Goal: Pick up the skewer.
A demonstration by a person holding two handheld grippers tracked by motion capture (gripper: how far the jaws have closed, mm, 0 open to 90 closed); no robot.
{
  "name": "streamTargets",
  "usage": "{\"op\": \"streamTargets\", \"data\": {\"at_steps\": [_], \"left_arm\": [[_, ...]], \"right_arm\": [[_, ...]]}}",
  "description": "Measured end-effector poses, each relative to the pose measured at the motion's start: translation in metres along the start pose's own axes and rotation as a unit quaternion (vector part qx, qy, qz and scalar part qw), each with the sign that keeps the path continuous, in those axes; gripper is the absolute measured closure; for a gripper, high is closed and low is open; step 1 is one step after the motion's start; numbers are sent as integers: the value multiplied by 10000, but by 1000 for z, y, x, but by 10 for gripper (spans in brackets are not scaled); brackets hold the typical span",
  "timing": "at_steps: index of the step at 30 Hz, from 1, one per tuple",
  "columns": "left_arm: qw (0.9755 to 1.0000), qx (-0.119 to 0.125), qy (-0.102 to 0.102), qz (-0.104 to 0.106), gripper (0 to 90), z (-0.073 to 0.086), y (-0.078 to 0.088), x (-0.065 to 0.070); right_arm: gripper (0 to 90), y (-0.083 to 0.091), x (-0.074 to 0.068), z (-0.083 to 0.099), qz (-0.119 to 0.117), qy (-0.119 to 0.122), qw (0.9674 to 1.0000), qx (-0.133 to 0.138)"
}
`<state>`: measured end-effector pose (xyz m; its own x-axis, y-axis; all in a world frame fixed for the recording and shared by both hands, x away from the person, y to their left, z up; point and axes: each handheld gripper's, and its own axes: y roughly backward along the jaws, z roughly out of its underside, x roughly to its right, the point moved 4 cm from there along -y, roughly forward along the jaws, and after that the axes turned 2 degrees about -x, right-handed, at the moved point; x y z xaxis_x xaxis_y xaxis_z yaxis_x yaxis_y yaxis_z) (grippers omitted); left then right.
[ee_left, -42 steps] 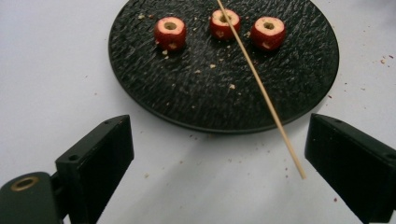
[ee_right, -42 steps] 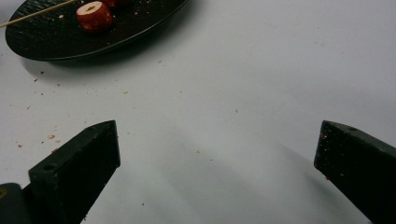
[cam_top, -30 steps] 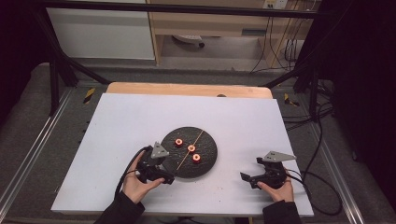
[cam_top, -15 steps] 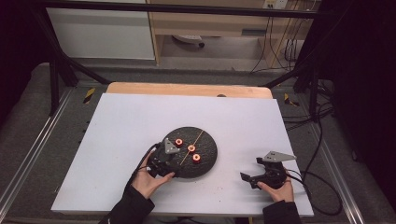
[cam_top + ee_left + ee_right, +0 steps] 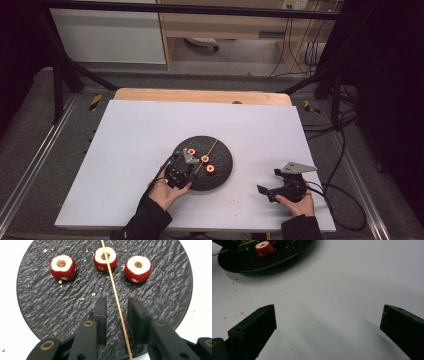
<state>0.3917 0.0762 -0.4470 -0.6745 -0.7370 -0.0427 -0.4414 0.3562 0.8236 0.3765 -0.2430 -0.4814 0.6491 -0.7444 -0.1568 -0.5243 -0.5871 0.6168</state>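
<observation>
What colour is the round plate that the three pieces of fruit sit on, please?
The plate is black with a rough, rippled, slate-like surface, clearest in the left gripper view.

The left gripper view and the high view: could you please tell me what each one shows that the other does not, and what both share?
Left gripper view: the left gripper's jaws, just closing, flank the skewer without pressing it; each red piece has a cored white top; crumbs.

High view: the right gripper resting on the white table, both hands, the floor around.

Both: the black plate, three red pieces, the skewer, the left gripper.
</observation>
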Motion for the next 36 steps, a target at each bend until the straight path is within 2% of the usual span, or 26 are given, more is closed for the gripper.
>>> {"op": "streamTargets", "data": {"at_steps": [7, 20, 28, 36], "left_arm": [[9997, -231, 1, -86, 776, -1, -4, 2], [9991, -371, 62, -188, 874, -4, -5, 5], [9992, -309, 133, -213, 880, -4, -3, 4], [9998, -30, 129, -158, 881, -1, 11, -2]], "right_arm": [[11, 0, 0, 0, -2, 2, 10000, 0], [11, 0, 0, 0, -21, -10, 10000, -21], [11, 0, -1, 1, -25, -20, 10000, -42], [11, 0, 0, 0, -12, -5, 10000, -25]]}}
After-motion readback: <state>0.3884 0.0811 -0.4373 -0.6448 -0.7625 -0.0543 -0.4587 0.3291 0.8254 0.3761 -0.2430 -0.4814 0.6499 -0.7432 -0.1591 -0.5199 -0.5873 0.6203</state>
